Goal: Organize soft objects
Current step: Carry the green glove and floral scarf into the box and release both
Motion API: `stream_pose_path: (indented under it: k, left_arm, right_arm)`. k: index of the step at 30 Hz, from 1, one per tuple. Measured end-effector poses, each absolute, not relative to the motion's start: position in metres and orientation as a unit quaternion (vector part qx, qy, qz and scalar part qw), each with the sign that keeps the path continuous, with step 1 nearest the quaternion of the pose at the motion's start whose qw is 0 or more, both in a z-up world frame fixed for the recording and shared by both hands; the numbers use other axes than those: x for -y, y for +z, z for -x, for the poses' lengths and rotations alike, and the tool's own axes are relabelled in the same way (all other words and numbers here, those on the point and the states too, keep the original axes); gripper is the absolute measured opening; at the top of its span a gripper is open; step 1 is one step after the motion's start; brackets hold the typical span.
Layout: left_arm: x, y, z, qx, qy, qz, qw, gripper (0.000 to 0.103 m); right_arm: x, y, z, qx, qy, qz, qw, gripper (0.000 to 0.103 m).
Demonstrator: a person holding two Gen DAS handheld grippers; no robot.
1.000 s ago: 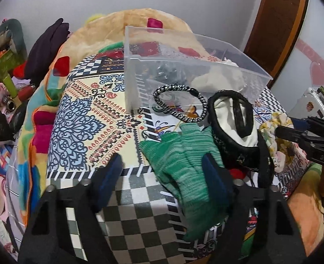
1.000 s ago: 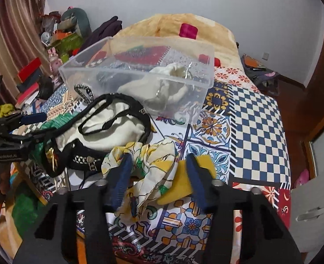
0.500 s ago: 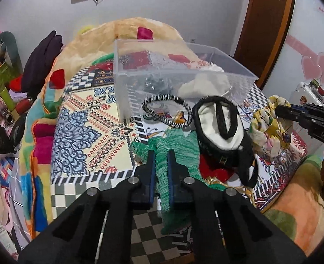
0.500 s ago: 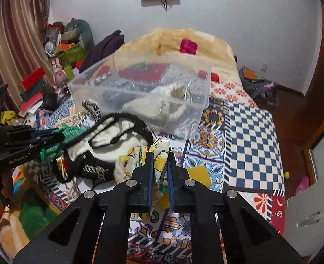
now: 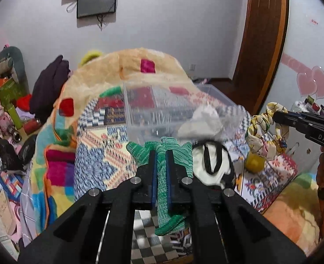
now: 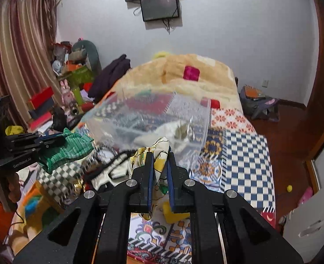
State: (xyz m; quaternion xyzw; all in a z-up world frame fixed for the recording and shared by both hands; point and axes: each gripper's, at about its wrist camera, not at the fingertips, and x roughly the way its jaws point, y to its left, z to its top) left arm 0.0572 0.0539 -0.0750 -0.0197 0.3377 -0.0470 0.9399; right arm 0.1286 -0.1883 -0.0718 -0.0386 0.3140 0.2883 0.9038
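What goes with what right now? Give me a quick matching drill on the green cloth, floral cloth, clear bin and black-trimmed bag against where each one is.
Things:
1. green cloth
2. floral cloth
3. clear bin
4. bag

Places:
A. on the bed, white fabric inside
B. pinched in the right gripper
C. lying on the bed, in neither gripper
D. pinched in the left gripper

Pairs: 1-D, 2-B, 3-A, 4-C
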Motion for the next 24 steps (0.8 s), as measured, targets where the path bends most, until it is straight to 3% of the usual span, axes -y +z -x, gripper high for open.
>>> stream_pose_path:
  k: [13,24]
  left_arm:
    - [-0.052,-0.035,-0.092,-0.287,-0.044,0.008,0.957,0.006]
    - [-0.053,-0.046,-0.158,-0.297,-0.023,0.006,0.955,0.006]
  right_arm:
    - [0.165,-0.034,-0.151,-0.252,0.284,0.036,0.924,0.01]
    - [0.135,-0.035,-0.188,-0.247,0.279,0.043,0.927,0.01]
